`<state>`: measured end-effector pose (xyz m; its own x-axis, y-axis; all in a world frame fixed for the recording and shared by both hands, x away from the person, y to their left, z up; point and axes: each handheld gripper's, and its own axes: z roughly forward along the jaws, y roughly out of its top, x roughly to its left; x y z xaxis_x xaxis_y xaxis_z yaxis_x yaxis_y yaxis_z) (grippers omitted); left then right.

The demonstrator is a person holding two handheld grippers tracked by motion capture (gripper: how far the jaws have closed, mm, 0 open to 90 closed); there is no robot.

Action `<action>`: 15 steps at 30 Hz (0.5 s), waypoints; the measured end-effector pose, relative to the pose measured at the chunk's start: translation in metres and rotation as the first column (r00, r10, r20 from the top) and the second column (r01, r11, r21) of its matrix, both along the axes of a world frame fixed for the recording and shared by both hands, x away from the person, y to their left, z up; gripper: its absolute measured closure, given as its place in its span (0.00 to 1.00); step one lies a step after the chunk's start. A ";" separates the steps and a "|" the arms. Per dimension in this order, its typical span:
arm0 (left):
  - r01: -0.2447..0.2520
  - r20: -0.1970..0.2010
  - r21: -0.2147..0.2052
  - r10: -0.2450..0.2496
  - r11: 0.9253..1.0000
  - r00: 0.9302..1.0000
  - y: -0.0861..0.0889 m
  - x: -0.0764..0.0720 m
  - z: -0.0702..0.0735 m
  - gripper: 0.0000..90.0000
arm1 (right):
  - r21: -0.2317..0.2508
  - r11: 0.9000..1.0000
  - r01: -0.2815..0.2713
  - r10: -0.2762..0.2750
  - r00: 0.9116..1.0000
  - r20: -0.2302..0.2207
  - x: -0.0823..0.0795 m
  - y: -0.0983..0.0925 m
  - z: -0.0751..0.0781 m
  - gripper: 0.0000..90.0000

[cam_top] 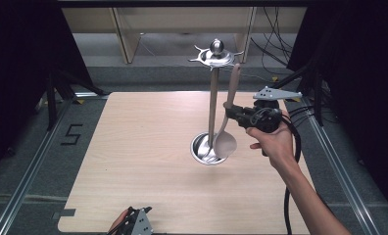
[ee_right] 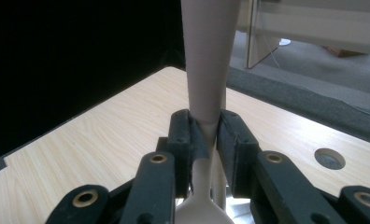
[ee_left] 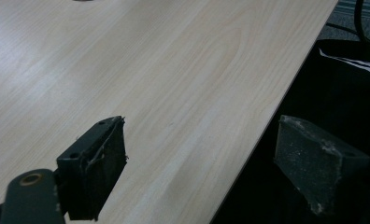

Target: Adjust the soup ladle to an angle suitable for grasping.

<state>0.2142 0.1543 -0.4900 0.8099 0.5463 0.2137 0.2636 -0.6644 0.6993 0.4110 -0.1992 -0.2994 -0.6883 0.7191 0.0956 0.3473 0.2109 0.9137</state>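
So the right tongs [cam_top: 230, 111] are clamped tight on the narrow neck of a beige spoon [cam_top: 226, 132], bowl hanging down, handle pointing up toward the hook ring of the metal utensil stand [cam_top: 213, 105]. In the right gripper view you can see the pads squeezing the spoon [ee_right: 206, 93] from both sides. The spoon sits just beside the stand's pole, its bowl right above the round base, and the handle tip is near the hooks at the top, though I can't tell whether it's already caught on one or not.

Looks to me like the step is hanging the spoon on a hook (or lifting it off one). Tips: keep the handle upright, line the end hole up with a hook prong, and only ease the grip once the hook carries the weight. Don't bump the pole, that stand looks tippy.

The left tongs [cam_top: 133, 224] are resting wide open at the near edge of the bench [cam_top: 143, 147], holding nothing, jaws spread over the bench corner.
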 end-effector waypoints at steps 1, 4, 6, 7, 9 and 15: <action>0.000 0.000 0.001 0.000 1.000 1.000 0.000 0.000 0.000 0.17 | 0.011 1.000 0.001 -0.001 1.000 -0.010 -0.001 0.001 0.000 0.83; 0.000 0.000 -0.002 0.000 1.000 1.000 0.000 0.000 0.000 0.17 | 0.025 1.000 0.002 -0.002 1.000 -0.015 -0.002 0.000 -0.001 0.80; 0.000 0.000 0.000 0.000 1.000 1.000 0.000 0.000 0.000 0.17 | 0.046 0.999 0.003 -0.001 1.000 -0.024 -0.004 0.000 -0.001 0.75; 0.000 0.000 0.001 0.000 1.000 1.000 0.000 0.000 0.000 0.17 | 0.046 0.999 0.003 -0.001 1.000 -0.024 -0.004 0.000 -0.001 0.75; -0.001 -0.001 0.000 0.001 1.000 1.000 0.000 0.000 0.000 0.17 | 0.023 1.000 -0.006 0.006 1.000 -0.007 -0.004 -0.003 -0.001 0.74; -0.010 -0.012 -0.006 0.010 1.000 1.000 -0.001 -0.001 -0.001 0.17 | 0.048 0.999 0.007 -0.006 1.000 -0.027 -0.011 -0.005 0.004 0.65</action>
